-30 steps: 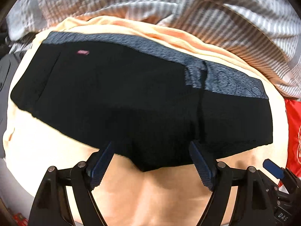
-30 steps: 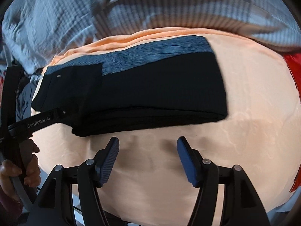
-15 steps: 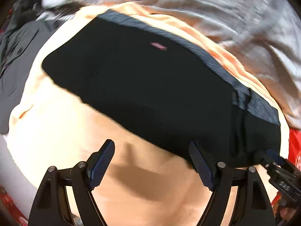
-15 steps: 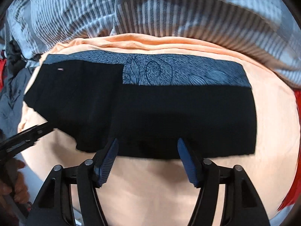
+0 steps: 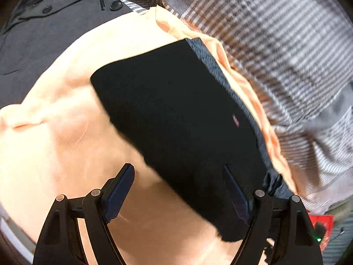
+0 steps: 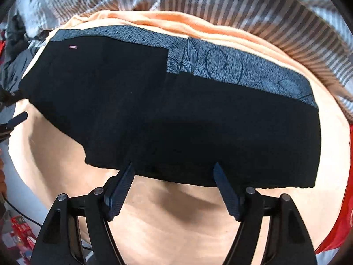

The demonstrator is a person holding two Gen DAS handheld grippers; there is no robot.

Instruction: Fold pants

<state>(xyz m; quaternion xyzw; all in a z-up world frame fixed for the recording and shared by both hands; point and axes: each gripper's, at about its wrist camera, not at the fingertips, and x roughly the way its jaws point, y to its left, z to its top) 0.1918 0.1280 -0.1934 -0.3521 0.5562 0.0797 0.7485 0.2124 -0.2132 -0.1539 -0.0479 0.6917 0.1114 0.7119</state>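
Note:
Black pants with a grey patterned waistband lie folded flat on an orange cloth. In the left wrist view the pants run diagonally, a small pink label near the waistband. My left gripper is open and empty, its right finger over the pants' near edge. My right gripper is open and empty, its fingertips at the pants' near edge. The left gripper's tip shows at the far left of the right wrist view.
A grey striped blanket lies bunched behind the orange cloth. A dark grey buttoned garment lies to the left. Red fabric lies at the right edge.
My left gripper has swung left and turned, so the pants now run diagonally in its view. My right gripper has moved forward to the pants' near edge.

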